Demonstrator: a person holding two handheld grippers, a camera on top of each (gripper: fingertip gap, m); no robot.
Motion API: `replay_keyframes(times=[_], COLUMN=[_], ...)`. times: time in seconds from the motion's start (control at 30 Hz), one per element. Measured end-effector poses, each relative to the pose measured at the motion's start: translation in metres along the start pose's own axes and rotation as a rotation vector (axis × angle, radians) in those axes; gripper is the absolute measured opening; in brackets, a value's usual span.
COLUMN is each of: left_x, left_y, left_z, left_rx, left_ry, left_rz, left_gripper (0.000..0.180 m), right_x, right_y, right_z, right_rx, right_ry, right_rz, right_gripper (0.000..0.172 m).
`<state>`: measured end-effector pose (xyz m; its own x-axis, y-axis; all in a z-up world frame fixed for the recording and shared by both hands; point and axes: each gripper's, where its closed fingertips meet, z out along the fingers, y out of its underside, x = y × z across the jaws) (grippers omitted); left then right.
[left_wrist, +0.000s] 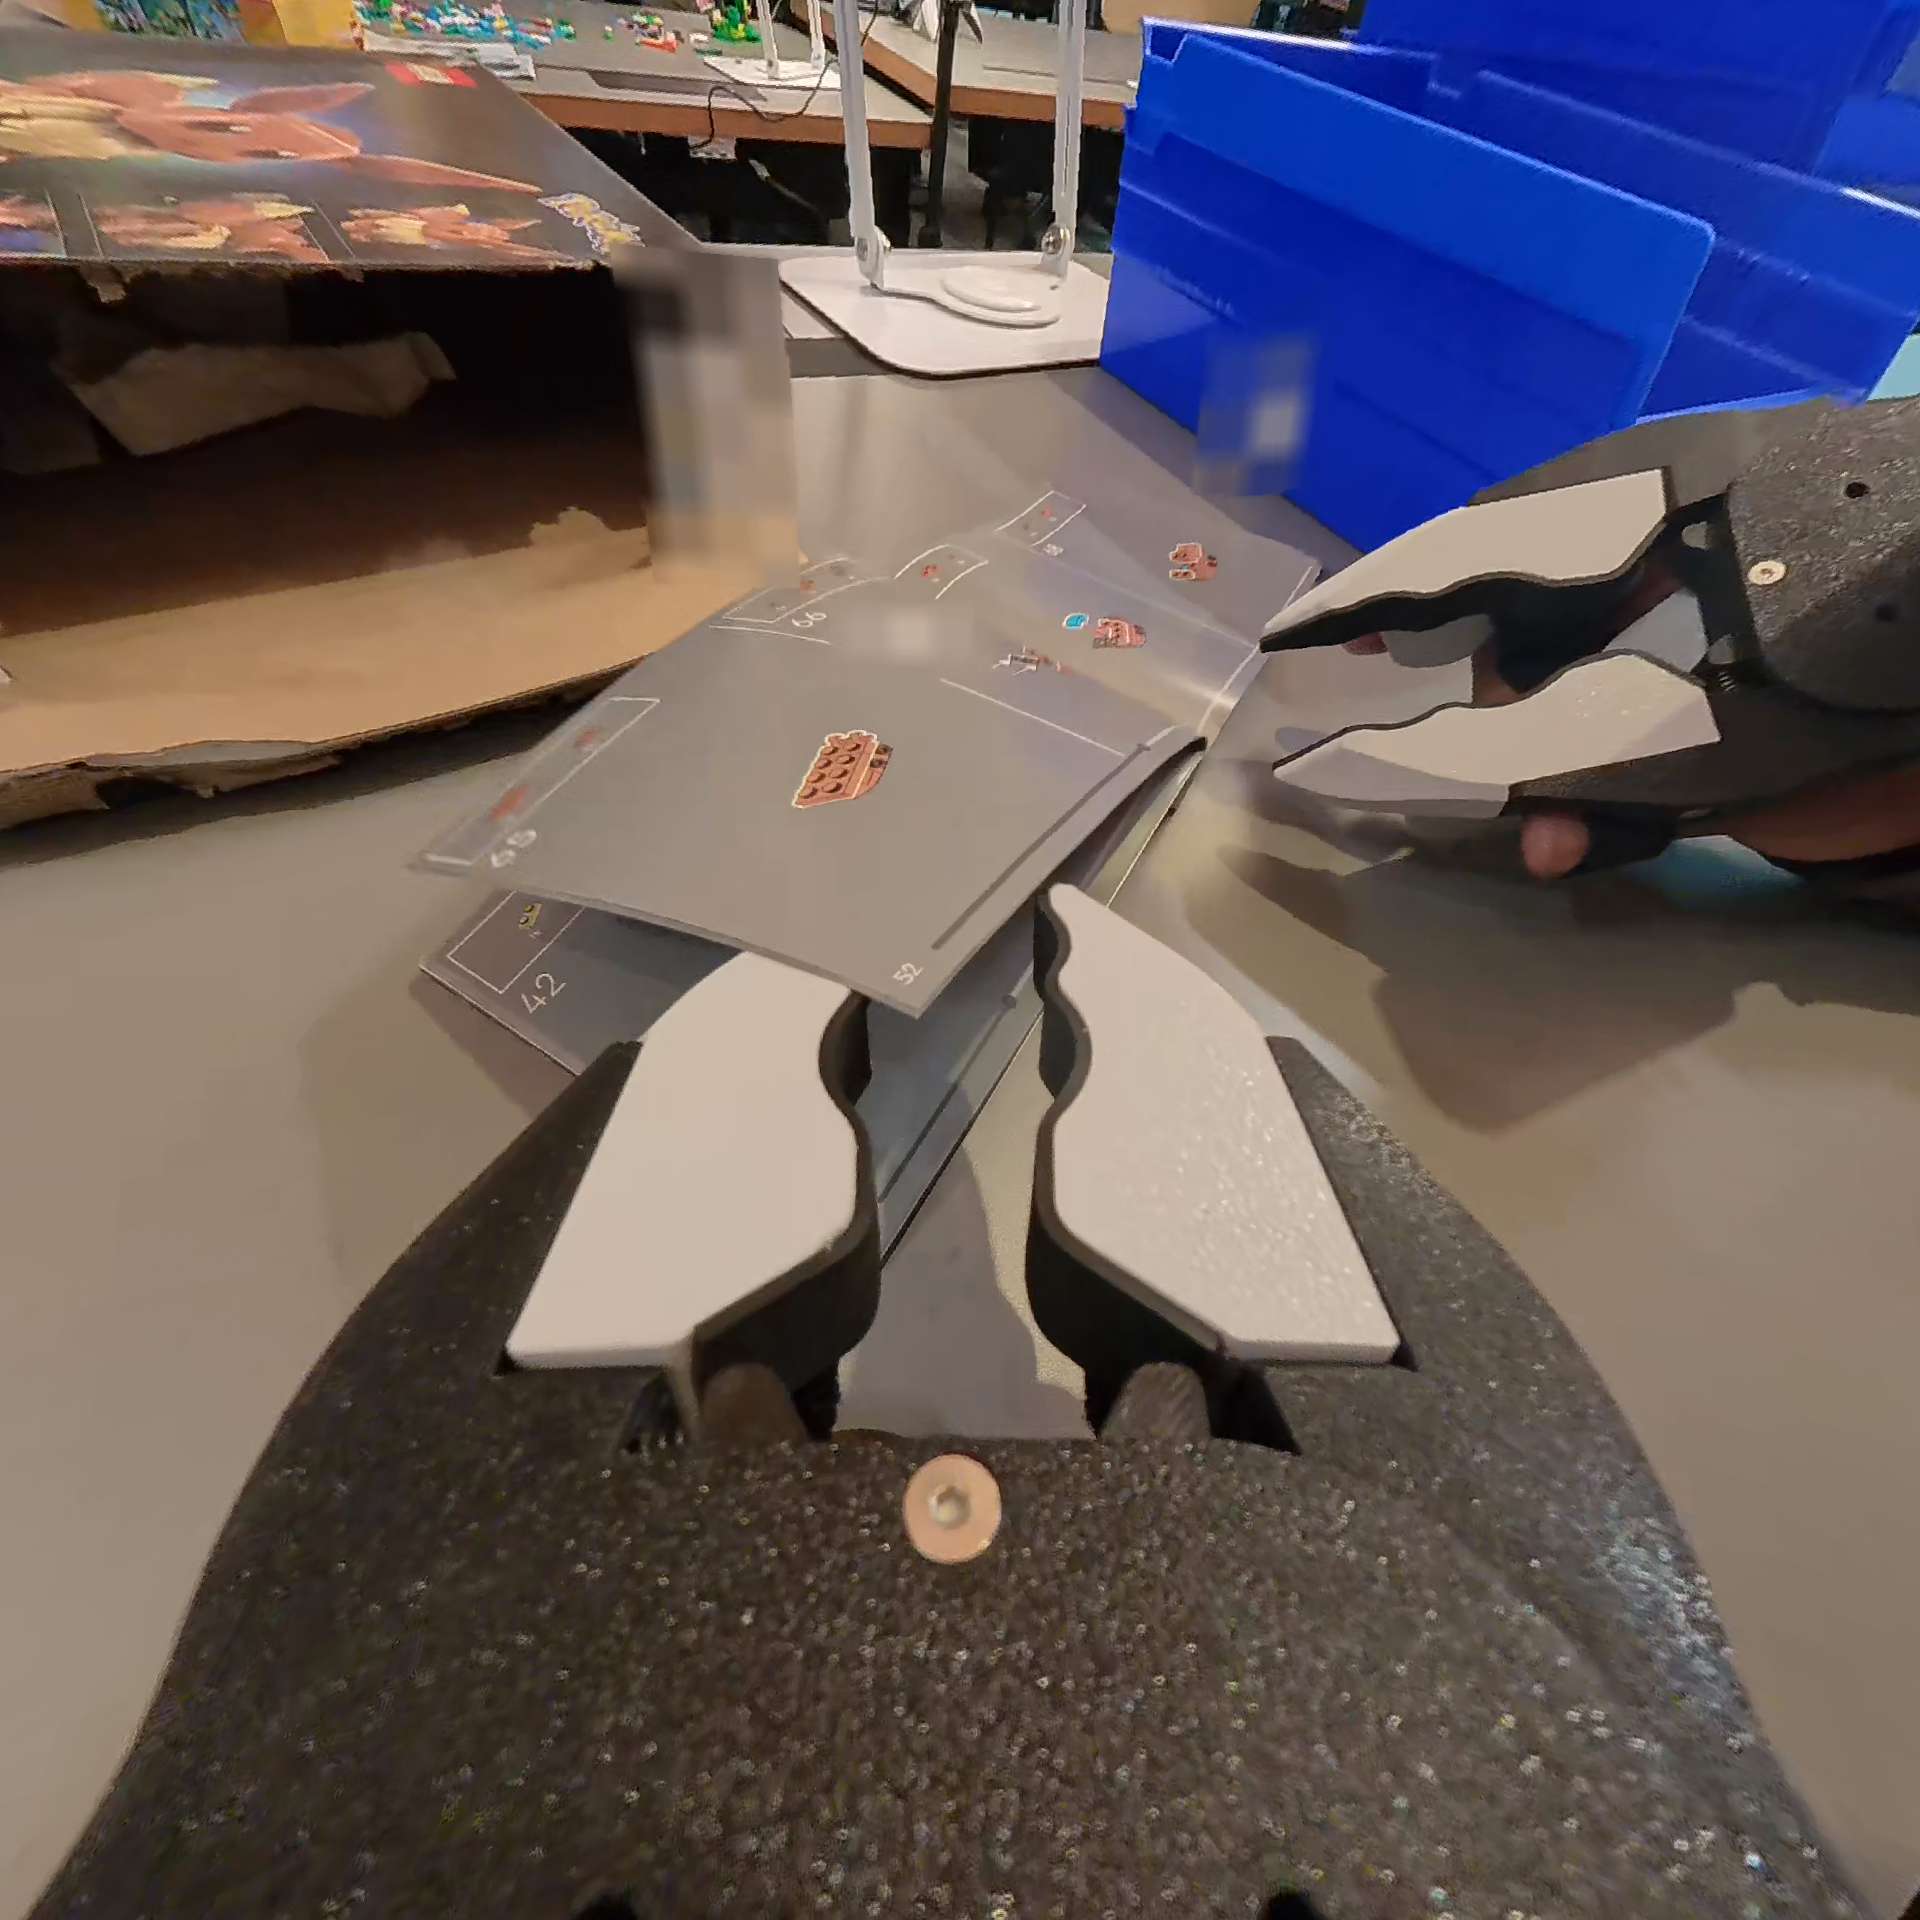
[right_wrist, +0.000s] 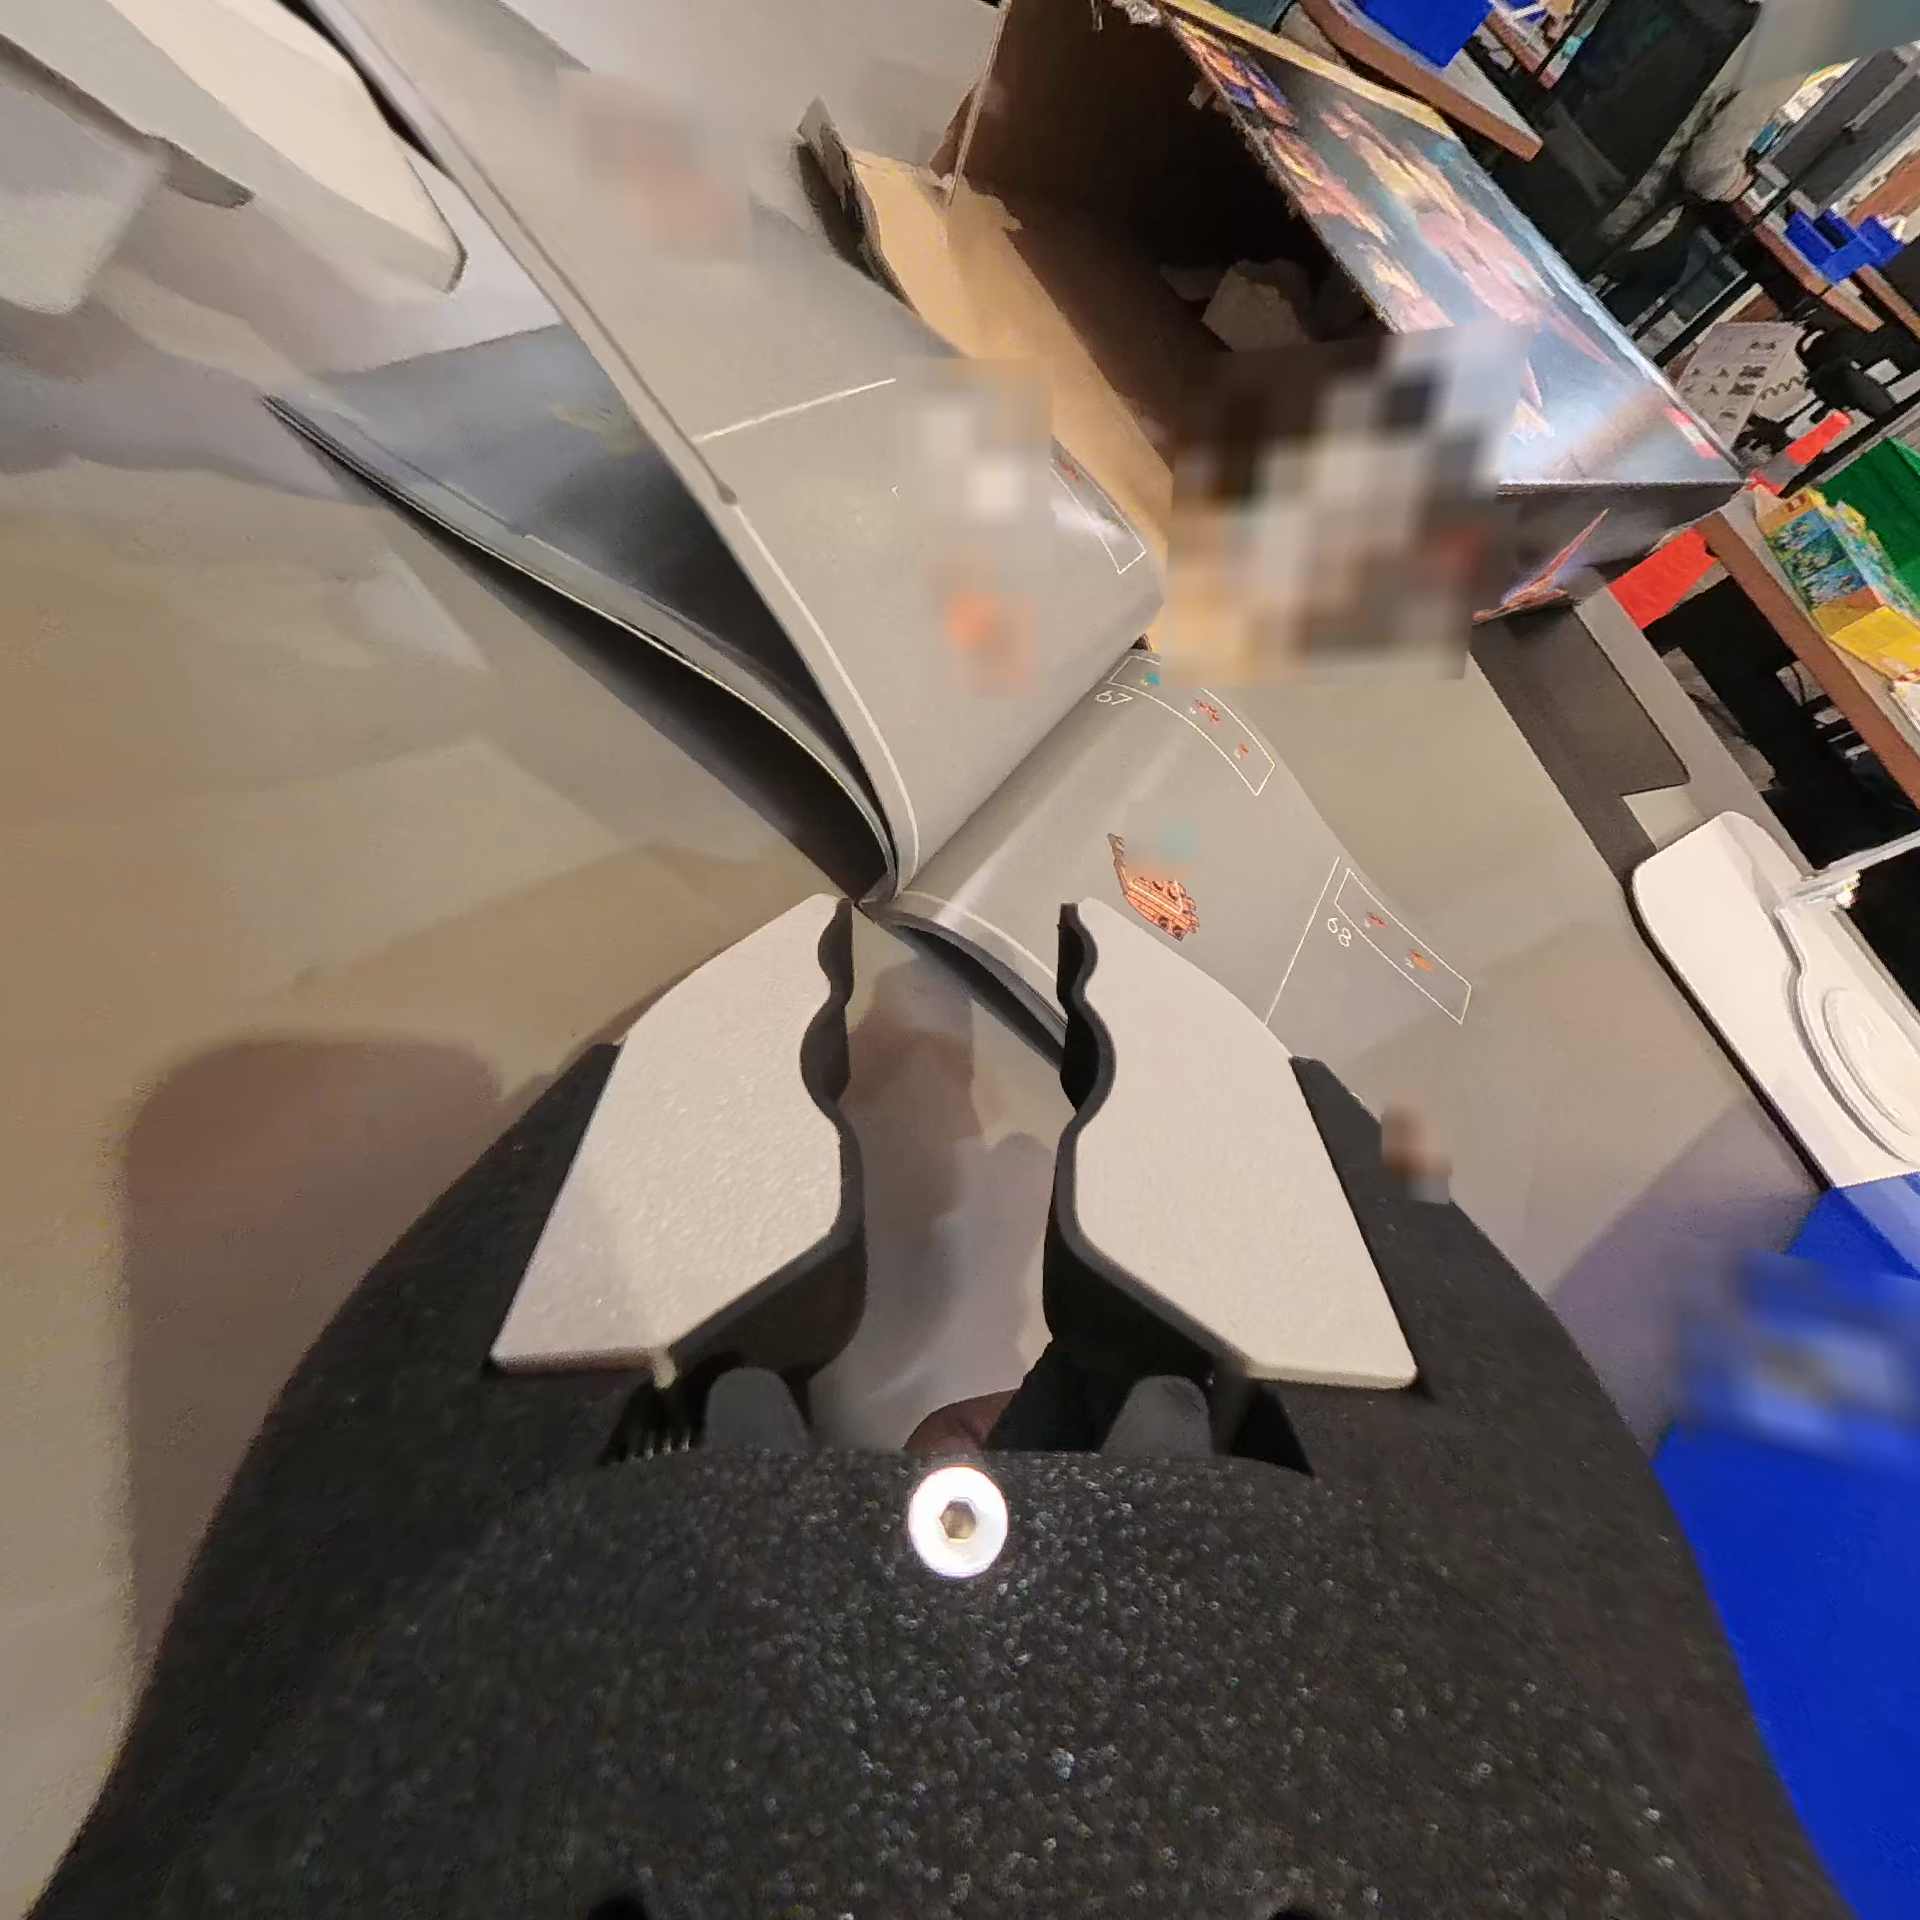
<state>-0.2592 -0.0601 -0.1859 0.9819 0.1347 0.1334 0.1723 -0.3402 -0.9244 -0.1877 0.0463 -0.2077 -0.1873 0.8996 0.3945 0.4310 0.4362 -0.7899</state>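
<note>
left hand-held gripper (left_wrist: 951, 935) jaws narrowly apart under lifted grey pages, holding nothing; instruction booklet (left_wrist: 831, 769) open on grey surface (left_wrist: 260, 1039); right hand-held gripper (right_wrist: 956, 914) apart, empty, at spine.

Instruction booklet (left_wrist: 831, 748) lying open on tabletop (left_wrist: 208, 1039), pages lifting. Opened cardboard box (left_wrist: 312, 520) sitting behind-left of booklet. Storage bins (left_wrist: 1455, 260) standing behind-right. Lamp base (left_wrist: 966, 312) resting between box and bins, farther back.

We look low and close from each wrist, meeting crosswise over the open instruction booklet (left_wrist: 790, 769) (right_wrist: 997, 665), mid-frame in both.
</note>
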Motion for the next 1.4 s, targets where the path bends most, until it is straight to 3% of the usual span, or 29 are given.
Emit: replay_keyframes(times=[0.17, 0.43, 0.8, 1.1, 1.4], left_x=[0.000, 0.000, 0.012, 0.038, 0.054], left_y=[-0.003, -0.017, -0.046, -0.082, -0.108], left_z=[-0.003, -0.014, -0.015, 0.016, 0.043], left_rx=[0.029, 0.143, 0.226, 0.133, 0.022], left_ry=[0.026, 0.089, 0.314, 0.455, 0.607], left_rz=[-0.025, -0.075, -0.189, -0.126, -0.099], left_gripper=[0.029, 0.029, 0.029, 0.029, 0.029], right_x=[-0.010, -0.023, -0.021, 0.010, 0.043], right_y=[-0.011, -0.064, -0.079, -0.063, -0.051], right_z=[0.003, 0.006, 0.012, 0.017, 0.002], right_rx=[0.042, 0.176, 0.199, 0.179, 0.254], right_ry=[-0.068, -0.180, -0.236, -0.044, 0.131], right_rz=[0.017, -0.049, -0.130, -0.211, -0.165], right_gripper=[0.039, 0.040, 0.040, 0.036, 0.012])
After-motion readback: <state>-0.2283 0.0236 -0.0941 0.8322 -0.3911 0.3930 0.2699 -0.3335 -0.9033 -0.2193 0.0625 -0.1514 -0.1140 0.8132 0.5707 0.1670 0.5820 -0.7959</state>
